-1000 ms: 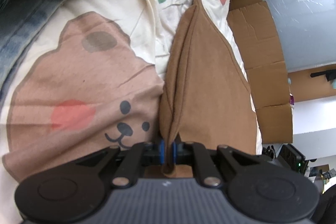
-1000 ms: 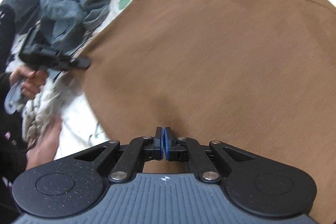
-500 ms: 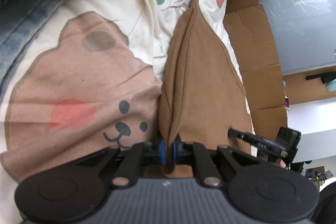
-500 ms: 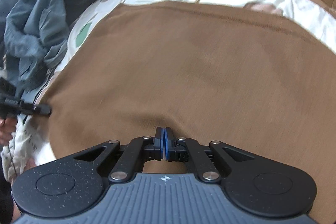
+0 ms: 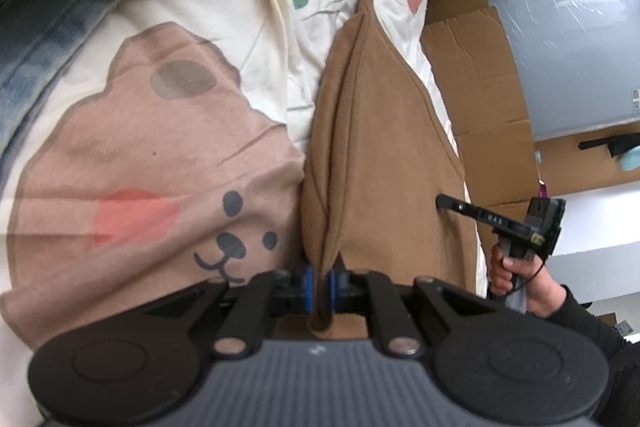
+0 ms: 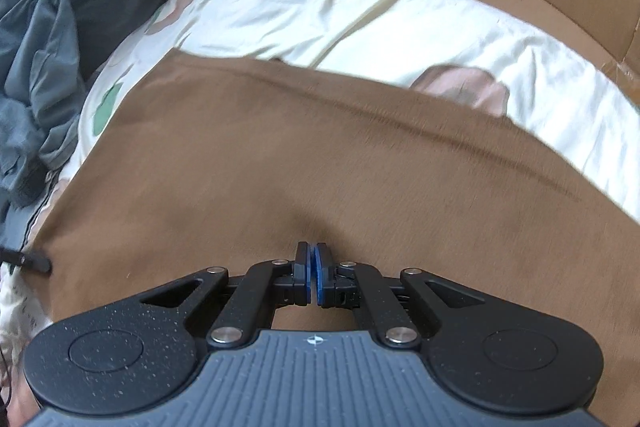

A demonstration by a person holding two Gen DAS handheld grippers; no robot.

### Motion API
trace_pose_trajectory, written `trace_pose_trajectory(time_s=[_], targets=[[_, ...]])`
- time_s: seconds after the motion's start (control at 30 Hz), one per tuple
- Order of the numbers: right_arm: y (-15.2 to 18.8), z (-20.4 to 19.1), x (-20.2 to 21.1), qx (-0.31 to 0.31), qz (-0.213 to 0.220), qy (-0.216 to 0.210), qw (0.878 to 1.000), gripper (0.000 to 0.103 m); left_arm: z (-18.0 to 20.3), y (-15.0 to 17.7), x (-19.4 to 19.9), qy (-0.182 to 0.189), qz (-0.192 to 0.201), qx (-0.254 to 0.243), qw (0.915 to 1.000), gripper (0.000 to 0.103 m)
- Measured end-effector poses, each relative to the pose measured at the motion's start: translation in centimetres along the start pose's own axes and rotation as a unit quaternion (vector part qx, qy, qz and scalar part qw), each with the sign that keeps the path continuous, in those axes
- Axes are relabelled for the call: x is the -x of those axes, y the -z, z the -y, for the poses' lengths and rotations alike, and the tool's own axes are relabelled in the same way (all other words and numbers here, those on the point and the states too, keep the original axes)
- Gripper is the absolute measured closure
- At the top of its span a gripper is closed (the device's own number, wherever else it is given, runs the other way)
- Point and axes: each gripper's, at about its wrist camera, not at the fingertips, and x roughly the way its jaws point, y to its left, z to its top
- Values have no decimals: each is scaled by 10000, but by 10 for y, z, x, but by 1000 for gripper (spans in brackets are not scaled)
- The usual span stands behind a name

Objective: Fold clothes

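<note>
Since one second ago, the right gripper [image 5: 440,202] has entered the left wrist view at the lower right of the frame, with the person's right hand [image 5: 520,279] around its handle; it was absent from that view before. In the right wrist view, the brown garment [image 6: 320,155] has slid lower in the frame, exposing more of the cream bedsheet [image 6: 360,23] across the top, and the left gripper [image 6: 40,262] now appears only as a dark tip at the far left edge.

Left gripper [image 5: 319,281]: fingers closed almost fully, clamping a raised fold of the brown garment [image 5: 372,131] between the blue pads [image 5: 307,283]. The fold rises from the pads as a ridge running toward the upper centre of the frame.

Right gripper [image 6: 314,281]: fingers closed almost fully at the near edge of the garment. Cloth surrounds the blue pads [image 6: 306,281] on all sides; the pads themselves hide whether fabric is pinched between them, though the cloth dimples just ahead of them.

Garment position: spread on the bed over the cream bedsheet [image 5: 248,39], which carries a bear print [image 5: 160,167] at the left of the left wrist view. Grey clothing [image 6: 48,47] is piled at the upper left of the right wrist view. Flattened cardboard [image 5: 480,87] lies beside the bed at the right of the left wrist view.
</note>
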Motion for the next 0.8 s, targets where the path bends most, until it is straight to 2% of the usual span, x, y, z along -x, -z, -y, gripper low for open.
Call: trace_pose_trajectory(time_s=[0.37, 0.53, 0.7, 0.8], targets=[[-32, 17, -16, -18, 121, 438, 9990, 97, -1, 4, 5, 94, 48, -3, 9999, 95], [-47, 16, -18, 199, 155, 639, 9976, 97, 5, 2, 6, 163, 54, 13, 9999, 95], [-65, 20, -12, 269, 221, 922, 9951, 96, 15, -1, 6, 298, 62, 31, 9995, 95], [-73, 18, -1, 269, 267, 935, 9949, 97, 22, -3, 9, 375, 65, -18, 9993, 95]])
